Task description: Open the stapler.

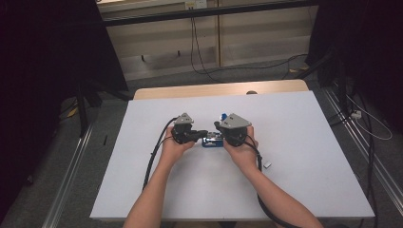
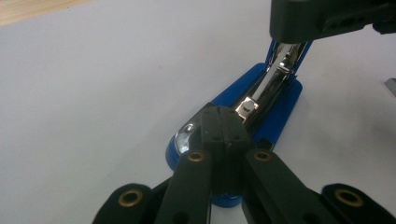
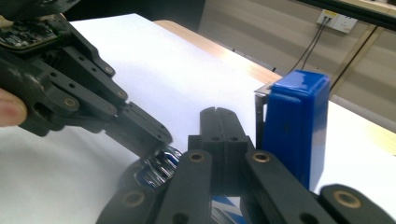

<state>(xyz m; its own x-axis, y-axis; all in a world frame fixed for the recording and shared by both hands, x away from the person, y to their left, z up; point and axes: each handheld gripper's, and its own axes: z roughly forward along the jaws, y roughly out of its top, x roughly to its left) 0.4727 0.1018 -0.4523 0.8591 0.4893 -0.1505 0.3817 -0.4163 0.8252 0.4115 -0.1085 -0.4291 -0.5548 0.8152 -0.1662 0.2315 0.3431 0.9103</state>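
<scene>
Two tongs worked a blue stapler (image 2: pixel 275 105) on the white surface (image 1: pixel 294 142). Left tongs (image 2: pixel 219 116) shut, pinning base; right tongs (image 3: pixel 217 119) shut, empty, beside raised lid (image 3: pixel 292 126). Advice: keep base pinned, lift lid slowly.

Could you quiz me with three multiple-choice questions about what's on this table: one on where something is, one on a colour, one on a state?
1. Where is the stapler?
A. Between the left gripper and the right gripper
B. At the table's far left corner
C. On the floor

2. What colour is the stapler's body?
A. Red
B. Blue
C. Yellow

3. How is the stapler's top arm?
A. Shut flat on the base
B. Taken off
C. Swung up, open

Answers: 1 A, in the high view it lies between the two hands. 2 B, its base and arm show blue. 3 C, the blue arm stands raised above the metal channel.
</scene>
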